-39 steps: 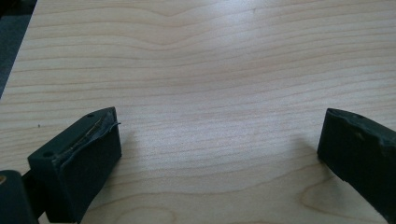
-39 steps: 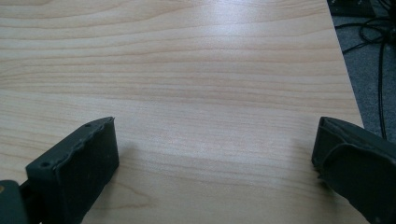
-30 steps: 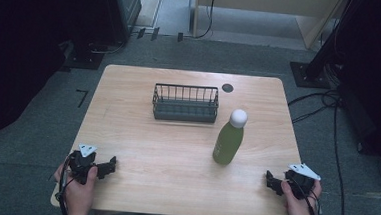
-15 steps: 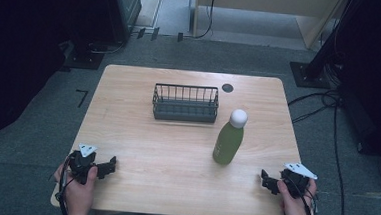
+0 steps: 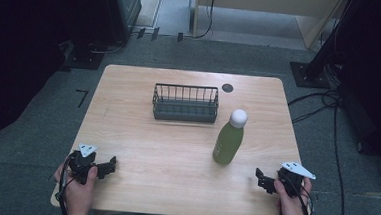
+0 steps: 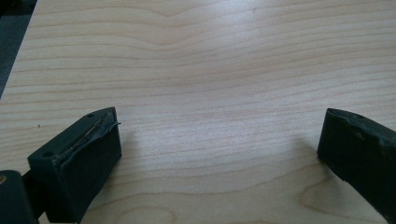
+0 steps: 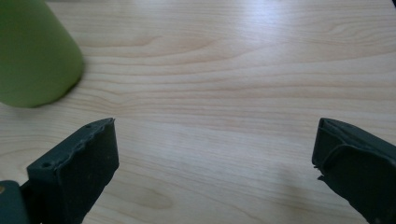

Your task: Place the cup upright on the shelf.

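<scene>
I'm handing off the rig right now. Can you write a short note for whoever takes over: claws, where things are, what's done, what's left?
Left claw: open, empty, near the table's front left edge.
Right claw: open, empty, at the front right, nearest the bottle.
Green bottle: upright with its white cap on, right of centre, untouched.
Wire basket: empty, behind and left of the bottle.
Done: nothing gripped so far.
Left: probably grasp the bottle with the right claw; the basket looks the likely destination.

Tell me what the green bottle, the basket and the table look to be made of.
Green bottle: matt coating, likely metal or plastic; smooth white cap.
Basket: dark wire, seemingly coated metal, thin bars with open gaps.
Table: pale wood or wood-look laminate, grain lines showing.
</scene>
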Tool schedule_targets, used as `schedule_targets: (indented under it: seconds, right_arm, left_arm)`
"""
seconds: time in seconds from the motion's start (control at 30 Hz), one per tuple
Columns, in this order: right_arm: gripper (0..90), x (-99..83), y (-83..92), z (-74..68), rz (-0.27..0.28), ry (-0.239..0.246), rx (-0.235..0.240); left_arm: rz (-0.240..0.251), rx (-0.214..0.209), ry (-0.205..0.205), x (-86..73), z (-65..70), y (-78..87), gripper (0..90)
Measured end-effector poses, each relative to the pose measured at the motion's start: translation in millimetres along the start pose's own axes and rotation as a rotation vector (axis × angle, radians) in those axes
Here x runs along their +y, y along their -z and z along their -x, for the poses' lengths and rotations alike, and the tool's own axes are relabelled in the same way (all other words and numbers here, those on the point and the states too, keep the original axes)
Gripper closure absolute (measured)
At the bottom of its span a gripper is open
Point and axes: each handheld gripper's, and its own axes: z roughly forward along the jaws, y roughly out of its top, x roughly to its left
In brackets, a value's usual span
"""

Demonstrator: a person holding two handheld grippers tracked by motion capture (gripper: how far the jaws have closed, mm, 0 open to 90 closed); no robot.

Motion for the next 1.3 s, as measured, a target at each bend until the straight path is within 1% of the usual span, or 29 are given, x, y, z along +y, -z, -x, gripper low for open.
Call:
schedule_targets:
  seconds: [0.03, 0.07, 0.1, 0.13, 0.23, 0.27, 0.33, 0.37, 0.4, 0.43, 0.53, 0.57, 0.6, 0.63, 0.7, 0.73, 0.77, 0.8, 0.83, 0.87, 0.9, 0.93, 0.97, 1.03, 1.1, 1.13, 1.17, 1.27, 1.3]
  right_arm:
    - [0.3, 1.4, 1.1, -3.7, 0.007, 0.007, 0.015]
    - [0.3, 1.4, 1.1, -3.7, 0.007, 0.007, 0.015]
    - [0.8, 2.6, 1.2, -7.3, 0.018, 0.008, 0.031]
    - [0.8, 2.6, 1.2, -7.3, 0.018, 0.008, 0.031]
    - [1.4, 4.2, -0.2, -13.9, 0.027, 0.023, 0.048]
    - [1.4, 5.5, -1.1, -18.9, 0.031, 0.042, 0.068]
    - [1.3, 6.1, -1.2, -21.1, 0.030, 0.043, 0.077]
    - [1.3, 7.0, -1.3, -24.1, 0.033, 0.045, 0.089]
    - [1.2, 9.1, -1.5, -30.2, 0.044, 0.052, 0.114]
    - [1.2, 9.1, -1.5, -30.2, 0.044, 0.052, 0.114]
    - [0.6, 12.2, -1.6, -39.9, 0.062, 0.062, 0.147]
    - [0.7, 14.4, -1.8, -47.1, 0.081, 0.075, 0.167]
    - [0.7, 15.3, -1.7, -50.8, 0.089, 0.082, 0.176]
    - [0.7, 15.3, -1.7, -50.8, 0.089, 0.082, 0.176]
    - [0.8, 17.4, -3.1, -62.1, 0.119, 0.101, 0.209]
    - [0.8, 17.4, -3.1, -62.1, 0.119, 0.101, 0.209]
    - [0.8, 17.8, -3.7, -64.4, 0.124, 0.103, 0.217]
    - [1.2, 19.2, -5.6, -70.6, 0.134, 0.101, 0.239]
    - [1.2, 19.2, -5.6, -70.6, 0.134, 0.101, 0.239]
    - [1.2, 19.9, -6.4, -73.7, 0.139, 0.100, 0.249]
    - [1.6, 22.1, -8.7, -80.0, 0.168, 0.100, 0.262]
    - [1.6, 22.1, -8.7, -80.0, 0.168, 0.100, 0.262]
    - [2.9, 25.6, -10.2, -85.0, 0.198, 0.097, 0.272]
    - [2.9, 27.9, -11.0, -87.4, 0.205, 0.096, 0.280]
    - [3.5, 33.8, -12.8, -95.4, 0.229, 0.095, 0.315]
    - [4.0, 34.8, -13.5, -97.5, 0.236, 0.101, 0.313]
    - [4.8, 36.5, -14.9, -101.3, 0.246, 0.106, 0.300]
    - [5.8, 39.5, -17.9, -105.2, 0.259, 0.097, 0.291]
    - [5.7, 41.9, -19.5, -107.7, 0.287, 0.092, 0.283]
  left_arm:
    - [0.000, 0.000, 0.000, 0.0, 0.0, 0.0, 0.1]
    - [0.000, 0.000, 0.000, 0.0, 0.0, 0.0, 0.1]
    - [0.000, 0.000, 0.000, 0.0, 0.0, 0.0, 0.1]
    - [0.000, 0.000, 0.000, 0.0, 0.0, 0.0, 0.1]
    - [0.000, 0.000, 0.000, 0.0, 0.0, 0.0, 0.1]
    - [0.000, 0.000, 0.000, 0.0, 0.0, 0.0, 0.1]
    - [0.000, 0.000, 0.000, 0.0, 0.0, 0.0, 0.1]
    - [0.000, 0.000, 0.000, 0.0, 0.0, 0.0, 0.1]
    - [0.000, 0.000, 0.000, 0.0, 0.0, 0.0, 0.1]
    - [0.000, 0.000, 0.000, 0.0, 0.0, 0.0, 0.1]
    - [0.000, 0.000, 0.000, 0.0, 0.0, 0.0, 0.1]
    - [0.000, 0.000, 0.000, 0.0, 0.0, 0.0, 0.1]
    - [0.000, 0.000, 0.000, 0.0, 0.0, 0.0, 0.1]
    - [0.000, 0.000, 0.000, 0.0, 0.0, 0.0, 0.1]
    - [0.000, 0.000, 0.000, 0.0, 0.0, 0.0, 0.1]
    - [0.000, 0.000, 0.000, 0.0, 0.0, 0.0, 0.1]
    - [0.000, 0.000, 0.000, 0.0, 0.0, 0.0, 0.1]
    - [0.000, 0.000, 0.000, 0.0, 0.0, 0.0, 0.1]
    - [0.000, 0.000, 0.000, 0.0, 0.0, 0.0, 0.1]
    - [0.000, 0.000, 0.000, 0.0, 0.0, 0.0, 0.1]
    - [0.000, 0.000, 0.000, 0.0, 0.0, 0.0, 0.1]
    - [0.000, 0.000, 0.000, 0.0, 0.0, 0.0, 0.1]
    - [0.001, 0.000, 0.000, -0.1, 0.0, 0.0, 0.1]
    - [0.001, 0.000, 0.001, 0.0, 0.1, 0.0, 0.1]
    - [0.000, 0.000, 0.000, 0.0, 0.0, 0.0, 0.1]
    - [0.001, 0.000, 0.001, 0.0, 0.1, 0.0, 0.1]
    - [0.001, 0.000, 0.001, 0.0, 0.1, 0.0, 0.1]
    - [0.000, 0.000, 0.000, 0.0, 0.0, 0.0, 0.1]
    - [0.000, 0.000, 0.000, 0.0, 0.0, 0.0, 0.1]
